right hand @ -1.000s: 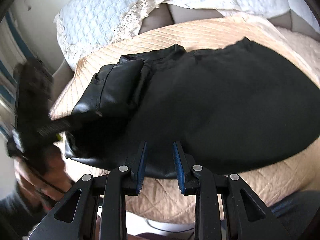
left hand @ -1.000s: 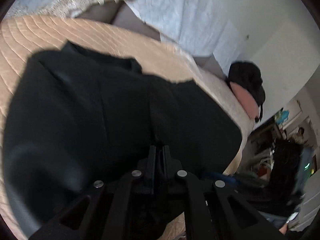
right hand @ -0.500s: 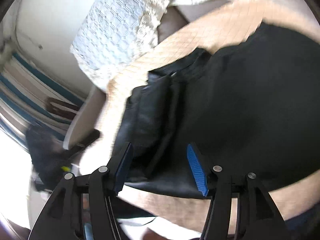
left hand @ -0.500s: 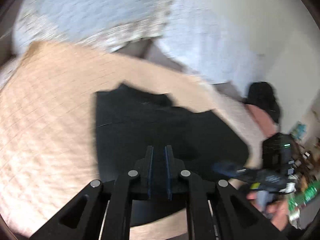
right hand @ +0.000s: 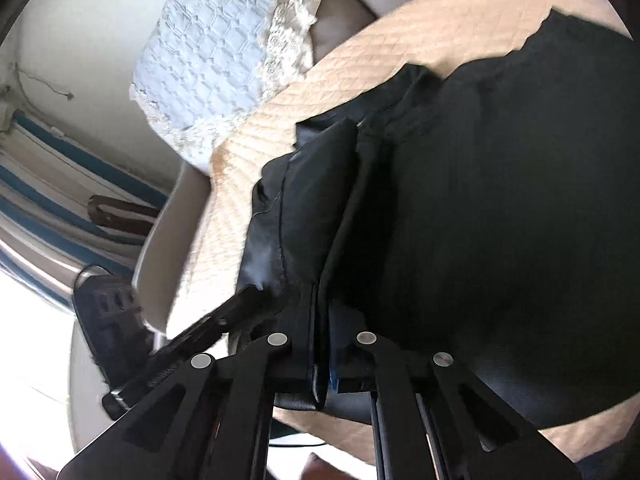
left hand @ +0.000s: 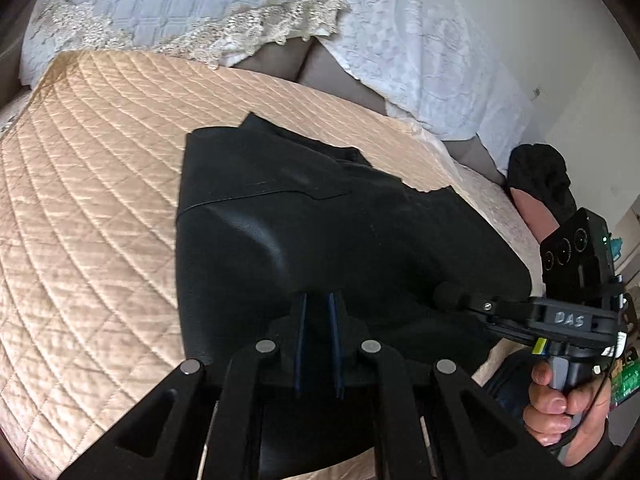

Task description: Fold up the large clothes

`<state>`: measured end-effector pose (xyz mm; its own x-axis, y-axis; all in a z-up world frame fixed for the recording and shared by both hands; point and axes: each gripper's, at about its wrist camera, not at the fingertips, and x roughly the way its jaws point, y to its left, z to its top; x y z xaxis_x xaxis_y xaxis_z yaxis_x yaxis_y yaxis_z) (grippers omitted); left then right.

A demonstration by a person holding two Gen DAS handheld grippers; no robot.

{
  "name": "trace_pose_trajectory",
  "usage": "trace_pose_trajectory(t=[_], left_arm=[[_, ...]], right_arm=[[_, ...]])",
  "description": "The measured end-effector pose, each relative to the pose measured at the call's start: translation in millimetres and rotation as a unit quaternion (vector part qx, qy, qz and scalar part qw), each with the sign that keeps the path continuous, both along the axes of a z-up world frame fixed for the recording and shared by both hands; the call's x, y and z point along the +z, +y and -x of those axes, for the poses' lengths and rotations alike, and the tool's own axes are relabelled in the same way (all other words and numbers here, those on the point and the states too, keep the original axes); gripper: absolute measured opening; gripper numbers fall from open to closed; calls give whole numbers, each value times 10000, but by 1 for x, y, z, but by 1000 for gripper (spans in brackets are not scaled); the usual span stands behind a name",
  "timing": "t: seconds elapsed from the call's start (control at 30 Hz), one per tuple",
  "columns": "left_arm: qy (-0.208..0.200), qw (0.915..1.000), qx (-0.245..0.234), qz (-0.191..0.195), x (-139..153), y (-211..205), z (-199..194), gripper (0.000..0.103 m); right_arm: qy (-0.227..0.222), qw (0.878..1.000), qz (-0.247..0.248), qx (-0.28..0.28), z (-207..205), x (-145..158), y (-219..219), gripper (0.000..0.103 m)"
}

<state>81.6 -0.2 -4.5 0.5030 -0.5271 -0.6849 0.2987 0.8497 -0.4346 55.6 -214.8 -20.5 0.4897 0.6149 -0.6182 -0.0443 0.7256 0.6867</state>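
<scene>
A: What has changed since half a second ago?

B: The right gripper (right hand: 320,344) was spread wide above the black leather-like garment (left hand: 320,216). Now its jaws are narrow and they pinch a fold of this garment at its near edge. The left gripper (left hand: 318,336) has come lower, and its jaws, narrow before too, have only a thin gap between the blue pads. Whether they hold cloth, I cannot tell.

A: Where does the garment lie?

B: On the beige quilted bedspread (left hand: 88,208), toward the near edge of the bed. One part is folded over on itself. Behind it, at the head of the bed, lie white pillows with lace trim (left hand: 160,4).

A: And the pose of the hands?

B: In the left view the right hand (left hand: 560,404) grips the handle from below, and the tool points across the garment toward its middle. In the right view the left tool comes in from the left, low and tilted, with its tip on the garment.
</scene>
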Motion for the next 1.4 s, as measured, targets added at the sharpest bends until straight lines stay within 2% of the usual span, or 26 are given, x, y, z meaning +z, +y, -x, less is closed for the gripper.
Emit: trace_pose_trajectory(t=[0.07, 0.13, 0.37, 0.5, 0.57, 0.63, 0.7, 0.77, 0.87, 1.0, 1.13, 1.27, 1.3, 1.33, 1.4], left_arm=[[-2, 9999, -107, -16, -1, -6, 0, 12], [9, 9999, -129, -24, -7, -12, 0, 12], [67, 9998, -199, 46, 3, -8, -2, 14], [-218, 9994, 135, -217, 18, 6, -19, 14], [-191, 9994, 232, -158, 19, 8, -37, 14], [-63, 9995, 285, -149, 11, 4, -55, 14], [93, 9997, 130, -205, -5, -10, -69, 15], [167, 9990, 24, -418, -21, -26, -74, 16], [-45, 9983, -48, -581, -19, -34, -70, 16], [-17, 9999, -15, -159, -5, -16, -49, 16], [-283, 9995, 92, -99, 9, -7, -13, 16], [-324, 9986, 151, -392, 2, 0, 1, 16], [-287, 9986, 122, -429, -2, 1, 1, 17], [-275, 9985, 100, -455, -6, 0, 2, 17], [-294, 9984, 46, -482, -11, -4, 1, 18]], right_arm=[[220, 9997, 15, -54, 0, -16, -6, 4], [221, 9997, 71, -61, 1, -23, -5, 4], [115, 9992, 359, -97, 5, -16, -3, 4], [80, 9989, 432, -164, 9, -15, -3, 4], [74, 9989, 429, -173, 9, -16, -3, 4], [75, 9991, 368, -172, 9, -18, -5, 4], [67, 9991, 393, -160, 10, -20, -6, 4], [59, 9988, 460, -130, 11, -19, -6, 4], [-78, 9971, 737, -194, 16, -5, -9, 9], [-655, 9911, 1085, -399, 15, 36, -15, 10], [-910, 9861, 1373, -215, -13, 52, 3, 10], [-721, 9838, 1643, 44, -54, 33, 23, 10], [-585, 9828, 1749, 113, -63, 23, 27, 9], [-454, 9802, 1919, 160, -70, 11, 29, 4], [-340, 9754, 2168, 197, -73, -10, 30, 3]])
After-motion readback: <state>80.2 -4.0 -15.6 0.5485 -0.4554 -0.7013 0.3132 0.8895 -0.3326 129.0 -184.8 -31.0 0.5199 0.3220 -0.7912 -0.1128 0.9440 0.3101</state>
